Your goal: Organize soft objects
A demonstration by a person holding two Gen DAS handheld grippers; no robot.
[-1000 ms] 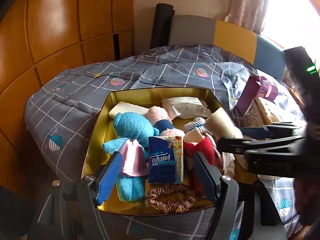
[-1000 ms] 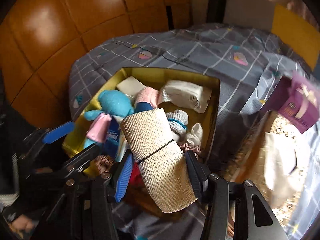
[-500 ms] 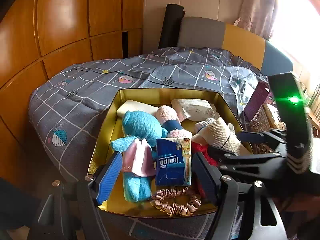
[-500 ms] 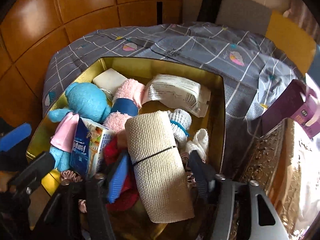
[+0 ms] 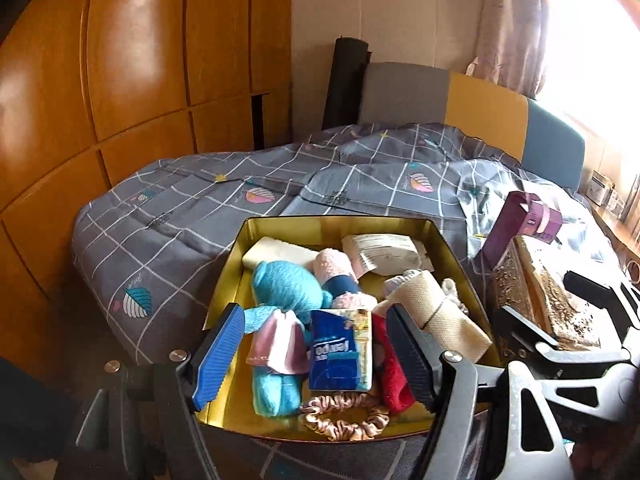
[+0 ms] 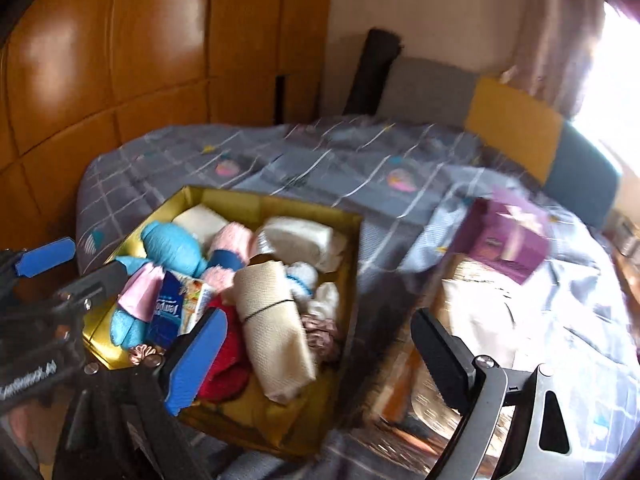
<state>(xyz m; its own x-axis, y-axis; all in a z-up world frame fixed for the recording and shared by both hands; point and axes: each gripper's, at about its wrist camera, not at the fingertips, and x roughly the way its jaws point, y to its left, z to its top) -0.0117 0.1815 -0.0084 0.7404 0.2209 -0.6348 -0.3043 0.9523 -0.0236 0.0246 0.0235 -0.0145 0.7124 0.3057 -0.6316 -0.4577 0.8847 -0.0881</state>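
Note:
A gold tin box (image 5: 332, 226) (image 6: 352, 272) sits on the bed, packed with soft things. A cream bandage roll (image 5: 444, 316) (image 6: 276, 324) lies at its right side, free of both grippers. Beside it are a blue plush toy (image 5: 288, 292) (image 6: 172, 246), a blue tissue pack (image 5: 340, 356) (image 6: 168, 312), a red cloth (image 5: 394, 376) (image 6: 228, 356) and a pink scrunchie (image 5: 344, 420). My left gripper (image 5: 320, 354) is open and empty over the box's near edge. My right gripper (image 6: 320, 360) is open and empty, pulled back right of the roll.
A grey checked quilt (image 5: 192, 216) covers the bed. An ornate gold lid (image 5: 548, 300) (image 6: 460, 308) and a purple carton (image 5: 520, 224) (image 6: 508, 236) lie right of the box. Wooden wardrobe panels (image 5: 100, 80) stand left; a headboard (image 5: 480, 104) is behind.
My right gripper has opened, left the cream bandage roll lying in the box, and pulled back to the right. My left gripper has drawn back a little, still open.

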